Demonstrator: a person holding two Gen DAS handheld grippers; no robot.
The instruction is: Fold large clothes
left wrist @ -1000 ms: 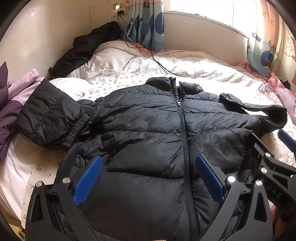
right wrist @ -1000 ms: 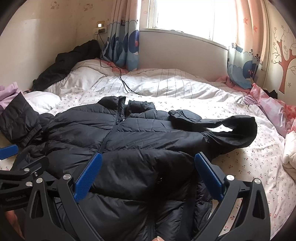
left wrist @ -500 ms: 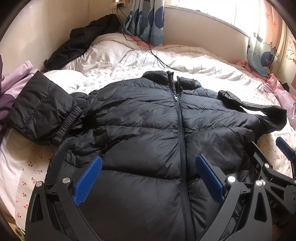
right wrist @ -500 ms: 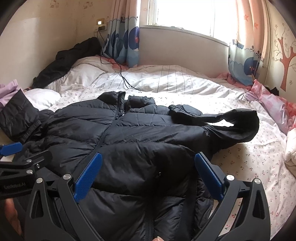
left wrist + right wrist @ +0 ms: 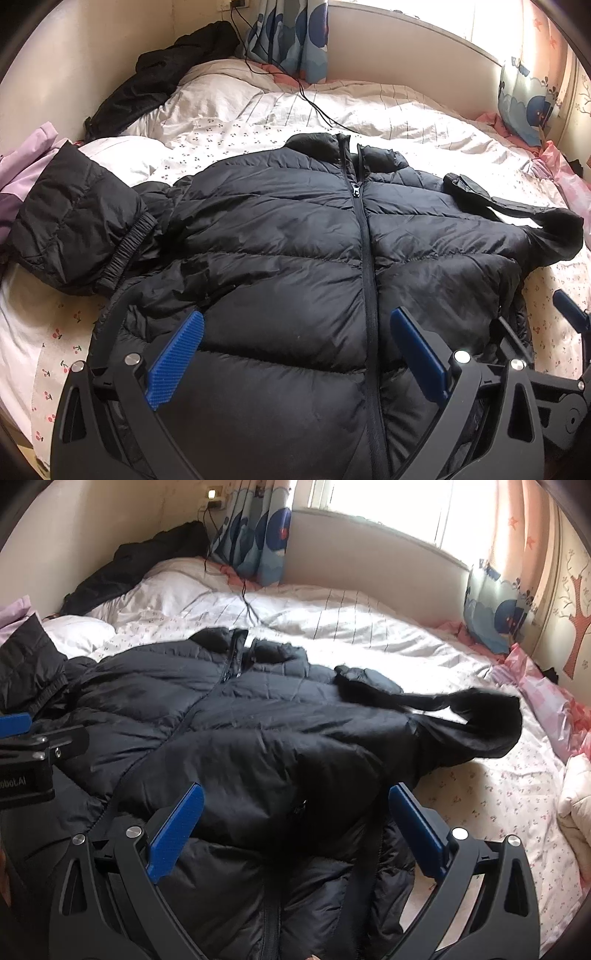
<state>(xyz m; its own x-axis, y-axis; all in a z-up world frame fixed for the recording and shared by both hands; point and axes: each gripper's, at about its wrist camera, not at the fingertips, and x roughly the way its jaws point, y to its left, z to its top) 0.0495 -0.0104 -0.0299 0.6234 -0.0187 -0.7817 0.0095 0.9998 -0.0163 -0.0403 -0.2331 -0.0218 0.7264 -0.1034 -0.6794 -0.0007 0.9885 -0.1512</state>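
A black puffer jacket (image 5: 295, 251) (image 5: 258, 731) lies front-up and zipped on the bed, collar toward the window. Its left sleeve (image 5: 77, 221) is bunched at the bed's left side; its right sleeve (image 5: 480, 723) curls out to the right, with a dark strap or pouch (image 5: 469, 192) lying across that shoulder. My left gripper (image 5: 295, 350) hovers open over the jacket's lower front, left of the zipper. My right gripper (image 5: 295, 827) hovers open over the lower right front, above a fold in the hem. Neither holds anything.
The bed (image 5: 258, 110) has a white floral sheet and striped quilt. A second dark garment (image 5: 162, 77) lies at the far left corner, a purple one (image 5: 22, 173) at the left edge. A black cable (image 5: 306, 96) trails over the quilt. Pink bedding (image 5: 546, 698) lies right.
Both grippers have moved forward and lower over the jacket, so it fills more of each view. Both stay open. The jacket has not moved.
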